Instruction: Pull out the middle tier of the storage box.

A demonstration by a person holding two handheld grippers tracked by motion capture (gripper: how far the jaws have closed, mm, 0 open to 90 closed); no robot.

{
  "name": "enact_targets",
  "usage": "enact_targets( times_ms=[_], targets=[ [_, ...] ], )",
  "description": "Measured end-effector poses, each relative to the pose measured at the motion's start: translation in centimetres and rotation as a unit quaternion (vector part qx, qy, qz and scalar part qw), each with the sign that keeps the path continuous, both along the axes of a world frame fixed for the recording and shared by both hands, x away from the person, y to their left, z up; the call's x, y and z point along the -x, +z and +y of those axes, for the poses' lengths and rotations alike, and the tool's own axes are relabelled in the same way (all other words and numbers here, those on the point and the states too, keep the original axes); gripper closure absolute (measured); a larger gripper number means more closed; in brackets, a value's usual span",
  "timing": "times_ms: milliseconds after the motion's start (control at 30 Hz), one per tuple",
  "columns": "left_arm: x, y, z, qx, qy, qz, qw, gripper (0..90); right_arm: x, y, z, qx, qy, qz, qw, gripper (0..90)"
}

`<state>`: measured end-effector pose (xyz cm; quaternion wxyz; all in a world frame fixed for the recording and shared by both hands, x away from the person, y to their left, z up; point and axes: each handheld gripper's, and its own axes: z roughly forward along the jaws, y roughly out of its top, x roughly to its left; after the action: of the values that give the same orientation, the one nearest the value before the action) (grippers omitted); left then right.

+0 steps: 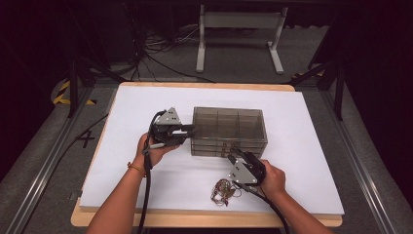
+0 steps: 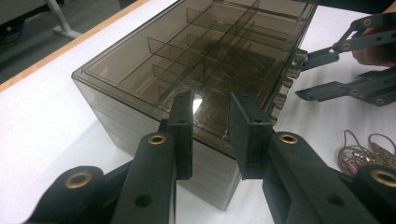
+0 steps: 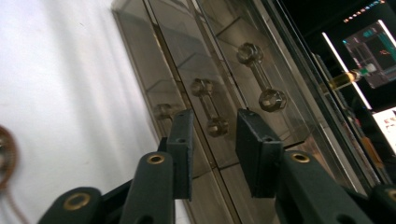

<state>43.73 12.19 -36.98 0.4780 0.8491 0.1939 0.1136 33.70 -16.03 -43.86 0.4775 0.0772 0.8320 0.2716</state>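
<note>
A smoky clear plastic drawer box (image 1: 229, 127) stands in the middle of the white table top (image 1: 146, 107). Its top shows several divided compartments (image 2: 187, 60). My left gripper (image 1: 188, 130) is at the box's left end, level with the top edge. Its pads (image 2: 184, 126) stand apart over the near corner (image 2: 210, 121) without pressing on it. My right gripper (image 1: 235, 156) is at the front face, and it also shows at the far end in the left gripper view (image 2: 301, 78). Its jaws are apart in front of the middle drawer's bar handle (image 3: 210, 108); nothing is gripped.
A small tangle of beaded chains or wires (image 1: 224, 189) lies on the table near the front edge, next to my right hand; it also shows in the left gripper view (image 2: 369, 154). A white table frame (image 1: 238, 29) and cables lie on the floor beyond.
</note>
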Motion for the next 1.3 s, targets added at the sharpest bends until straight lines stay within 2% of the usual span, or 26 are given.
enact_targets(
  times_ms=[100, 167, 233, 333, 467, 567, 633, 767, 1000, 1133, 1167, 1300],
  targets=[
    [-0.2, 0.2, -0.1, -0.002, 0.001, 0.012, 0.9999, 71.8, -0.2, -0.2, 0.2, 0.01, -0.006, -0.007, 0.9999, 73.1],
    [-0.2, 0.2, -0.1, -0.003, 0.004, 0.012, 0.9999, 73.4, -0.1, -0.4, 0.5, 0.022, -0.005, -0.011, 0.9997, 74.9],
    [-0.3, 0.1, 0.0, -0.002, 0.004, 0.013, 0.9999, 74.4, 0.0, -0.6, 0.8, 0.035, -0.004, -0.037, 0.9987, 77.0],
    [-0.3, 0.1, 0.0, 0.001, 0.009, 0.012, 0.9999, 76.5, 0.1, -0.7, 1.3, 0.049, -0.006, -0.052, 0.9974, 77.4],
    [-0.3, 0.0, 0.0, 0.001, 0.011, 0.01, 0.9999, 77.8, 0.4, -1.1, 1.8, 0.081, -0.013, -0.079, 0.9935, 77.6],
    [-0.3, 0.0, 0.0, 0.005, 0.014, 0.011, 0.9998, 79.4, 0.5, -1.3, 2.2, 0.093, -0.016, -0.087, 0.9918, 77.3],
    [-0.3, -0.1, 0.1, 0.007, 0.015, 0.012, 0.9998, 80.2, 0.6, -1.5, 2.4, 0.11, -0.018, -0.099, 0.9888, 77.4],
    [-0.3, -0.1, 0.1, 0.006, 0.017, 0.009, 0.9998, 82.5, 0.7, -1.8, 2.7, 0.121, -0.026, -0.116, 0.9855, 78.3],
    [-0.2, -0.2, 0.0, 0.01, 0.022, 0.007, 0.9997, 83.5, 0.8, -2.1, 3.1, 0.149, -0.033, -0.131, 0.9797, 79.4],
    [-0.2, -0.1, 0.0, 0.004, 0.022, 0.004, 0.9997, 83.5, 0.8, -2.0, 3.1, 0.155, -0.029, -0.132, 0.9785, 79.8],
    [-0.2, -0.1, 0.0, 0.002, 0.021, 0.002, 0.9998, 83.5, 0.9, -2.0, 3.1, 0.152, -0.033, -0.128, 0.9795, 79.8],
    [-0.1, 0.0, -0.1, -0.004, 0.022, 0.0, 0.9997, 83.5, 0.9, -2.0, 3.1, 0.155, -0.03, -0.132, 0.9786, 79.9]
  ],
)
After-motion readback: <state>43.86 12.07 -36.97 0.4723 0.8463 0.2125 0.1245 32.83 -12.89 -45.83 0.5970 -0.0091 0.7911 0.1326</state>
